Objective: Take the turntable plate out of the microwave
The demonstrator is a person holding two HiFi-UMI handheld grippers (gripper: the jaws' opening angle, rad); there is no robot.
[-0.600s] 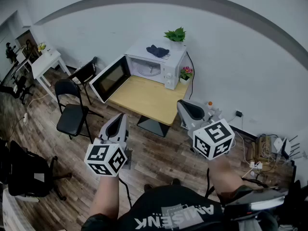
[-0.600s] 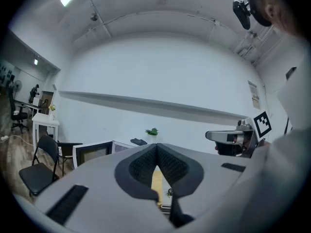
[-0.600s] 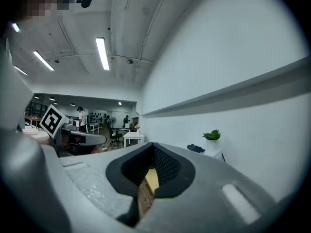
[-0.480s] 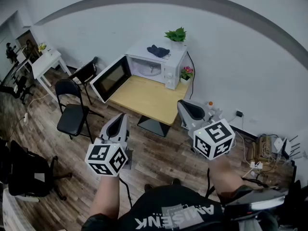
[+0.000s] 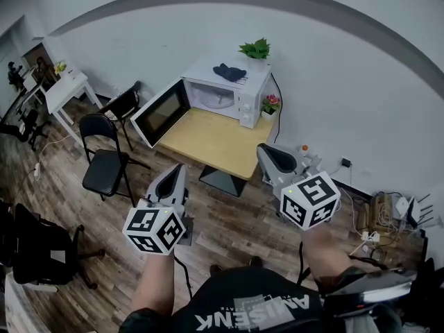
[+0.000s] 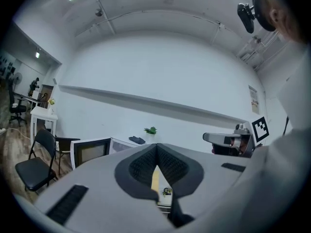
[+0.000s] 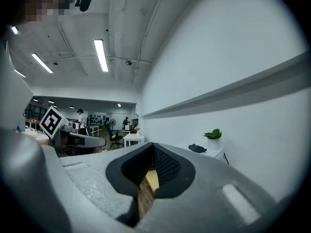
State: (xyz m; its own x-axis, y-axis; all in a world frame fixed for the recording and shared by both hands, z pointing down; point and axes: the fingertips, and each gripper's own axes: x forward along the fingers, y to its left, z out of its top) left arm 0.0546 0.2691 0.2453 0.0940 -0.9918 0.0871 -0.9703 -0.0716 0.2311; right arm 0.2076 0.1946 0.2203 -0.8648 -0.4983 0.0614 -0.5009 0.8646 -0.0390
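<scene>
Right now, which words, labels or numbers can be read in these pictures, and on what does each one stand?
"ANISENK", upside down, letters partly uncertain: print on the person's shirt.
Too small to read: the sheet on the wall and the microwave panel.
No letters, only black square patterns: the marker cubes.

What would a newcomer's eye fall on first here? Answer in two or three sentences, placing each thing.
The white microwave stands at the far end of the wooden table, its door swung open to the left and the turntable plate visible inside. In the foreground, the left claw and right claw point toward it, both shut and empty.
</scene>
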